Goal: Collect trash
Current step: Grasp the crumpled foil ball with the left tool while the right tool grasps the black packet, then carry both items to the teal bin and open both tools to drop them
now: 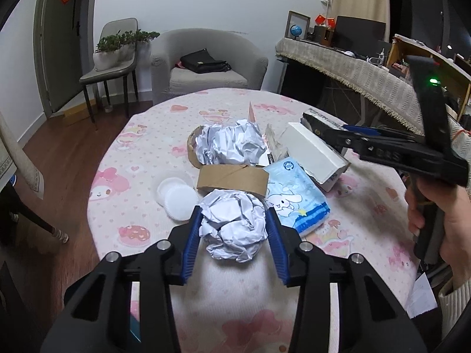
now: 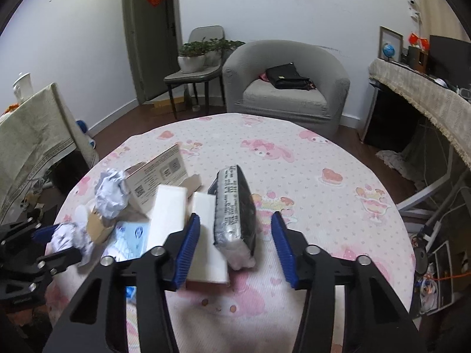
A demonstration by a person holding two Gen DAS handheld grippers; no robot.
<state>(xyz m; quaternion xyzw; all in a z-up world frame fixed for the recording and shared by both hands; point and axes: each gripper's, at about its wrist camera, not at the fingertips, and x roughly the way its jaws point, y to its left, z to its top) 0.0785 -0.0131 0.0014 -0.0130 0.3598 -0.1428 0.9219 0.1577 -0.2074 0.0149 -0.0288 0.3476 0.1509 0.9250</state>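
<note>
A crumpled white paper ball (image 1: 232,223), creased and springy, sits at the table's (image 1: 141,147) near edge, pinched between the left gripper's (image 1: 234,220) blue pads; squeeze gently and lift straight up. To the right, the right gripper (image 2: 235,235) stands spread around a black packet (image 2: 235,206), not touching it.
</note>
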